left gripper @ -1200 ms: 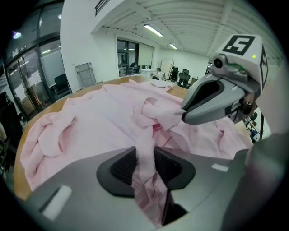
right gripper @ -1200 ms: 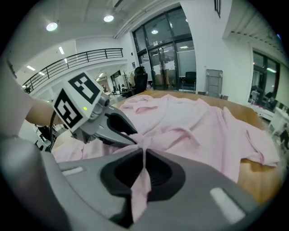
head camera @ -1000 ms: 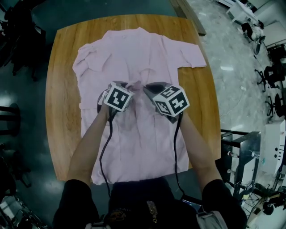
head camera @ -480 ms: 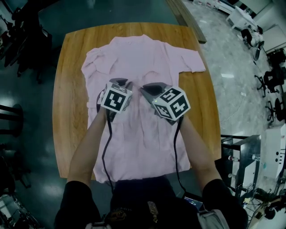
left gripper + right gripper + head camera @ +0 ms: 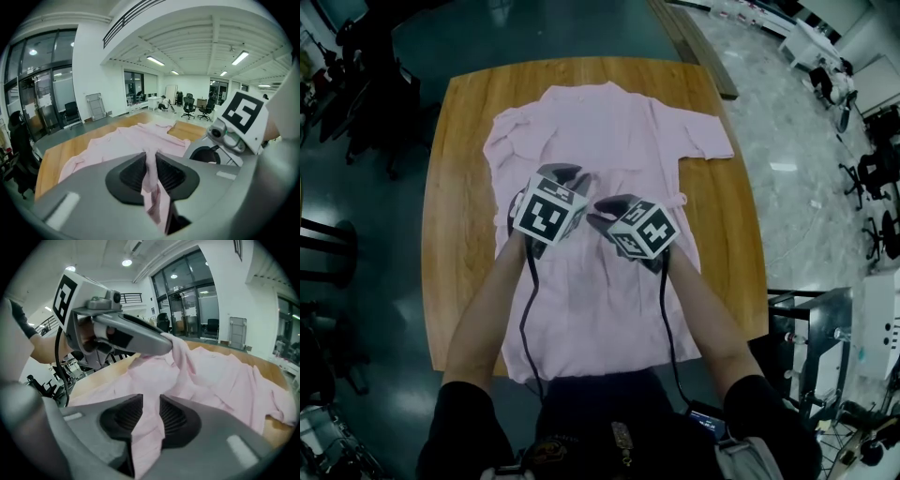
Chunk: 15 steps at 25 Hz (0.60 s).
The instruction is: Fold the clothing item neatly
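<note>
A pale pink short-sleeved shirt (image 5: 609, 122) lies spread on the wooden table (image 5: 459, 187), collar at the far end. My left gripper (image 5: 569, 176) is over the shirt's middle, shut on a pinched-up fold of fabric (image 5: 151, 164) that hangs between its jaws. My right gripper (image 5: 600, 211) is close beside it on the right. Its jaws have just been opening; a strip of the shirt (image 5: 150, 418) still lies in the gap, loose, with no pad pressing on it. In the right gripper view the left gripper (image 5: 165, 342) holds a raised ridge of cloth.
The table's right edge is near a metal frame (image 5: 806, 319) on the floor. Office chairs (image 5: 872, 159) stand far right, dark chairs (image 5: 356, 94) at the left. A wooden plank (image 5: 698, 47) lies beyond the table's far right corner.
My left gripper has lifted with its fold of shirt. My right gripper has drawn back toward me and closer to the left one.
</note>
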Tool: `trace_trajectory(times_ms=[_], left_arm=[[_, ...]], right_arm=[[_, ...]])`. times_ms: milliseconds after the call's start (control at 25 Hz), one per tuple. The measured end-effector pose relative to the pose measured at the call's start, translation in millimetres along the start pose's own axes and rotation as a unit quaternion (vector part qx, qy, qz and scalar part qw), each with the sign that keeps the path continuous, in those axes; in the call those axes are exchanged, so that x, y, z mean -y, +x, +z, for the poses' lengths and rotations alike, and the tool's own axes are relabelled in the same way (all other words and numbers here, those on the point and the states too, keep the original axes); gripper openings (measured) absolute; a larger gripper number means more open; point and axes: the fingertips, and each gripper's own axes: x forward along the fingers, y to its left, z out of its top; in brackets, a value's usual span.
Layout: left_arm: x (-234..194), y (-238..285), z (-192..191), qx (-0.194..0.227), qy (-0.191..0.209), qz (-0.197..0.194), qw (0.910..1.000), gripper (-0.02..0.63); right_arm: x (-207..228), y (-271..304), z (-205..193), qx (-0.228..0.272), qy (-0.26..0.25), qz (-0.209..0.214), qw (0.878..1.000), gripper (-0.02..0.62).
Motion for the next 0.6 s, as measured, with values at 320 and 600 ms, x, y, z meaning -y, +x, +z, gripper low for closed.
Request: trace_trajectory(times_ms=[320,600], left_arm=[[48.9,14.3,-27.6,-0.053,0.043,-0.069,0.9953,0.066],[66.4,28.1,-72.0,-0.121,0.065,-0.090,0.9865,0.097]], right_arm=[[33.7,-29.9,-48.2,-0.027,0.039,-0.043,0.998,0.101],[62.1,-41.8,-36.7,-0.003,0.061,-0.075,0.995,0.101]])
